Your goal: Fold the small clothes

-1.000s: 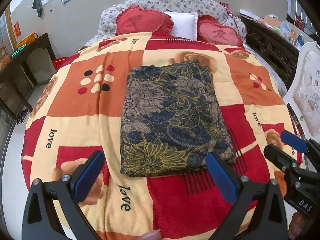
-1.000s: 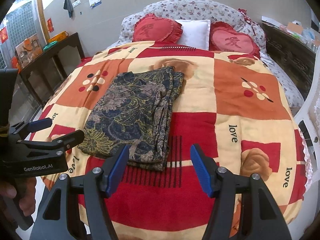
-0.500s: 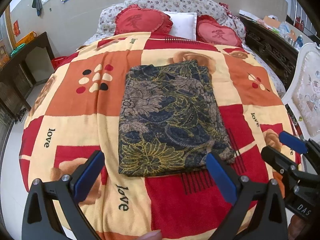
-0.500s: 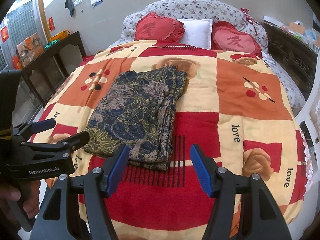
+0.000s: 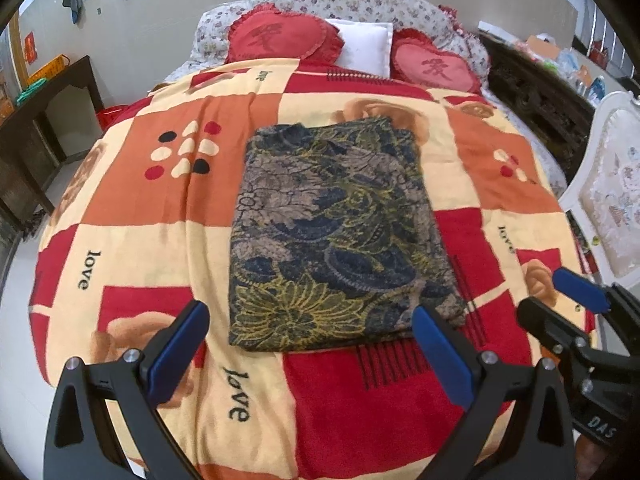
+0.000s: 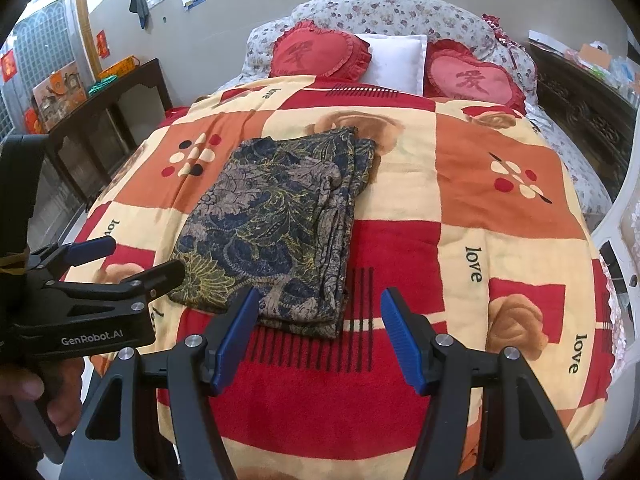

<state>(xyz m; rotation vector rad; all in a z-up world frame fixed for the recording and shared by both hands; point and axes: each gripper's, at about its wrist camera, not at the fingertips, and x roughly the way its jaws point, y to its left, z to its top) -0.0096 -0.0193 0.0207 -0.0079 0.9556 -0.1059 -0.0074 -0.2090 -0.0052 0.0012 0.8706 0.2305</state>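
A dark floral garment [image 5: 336, 240] lies folded into a neat rectangle in the middle of the bed; it also shows in the right wrist view [image 6: 280, 224] with its stacked layers along the right edge. My left gripper [image 5: 308, 340] is open and empty, hovering above the garment's near edge. My right gripper [image 6: 320, 324] is open and empty, above the red patch by the garment's near right corner. Each gripper shows at the edge of the other's view.
The bed carries a red, orange and cream "love" blanket [image 5: 132, 216]. Two red heart cushions [image 5: 280, 36] and a white pillow [image 5: 360, 46] lie at the head. A dark wooden desk [image 5: 36, 128] stands left, a white chair [image 5: 612, 208] and dark cabinet [image 5: 532, 92] right.
Both grippers have drifted slightly back and up from the bed. The garment lies unmoved, and both grippers stay open.
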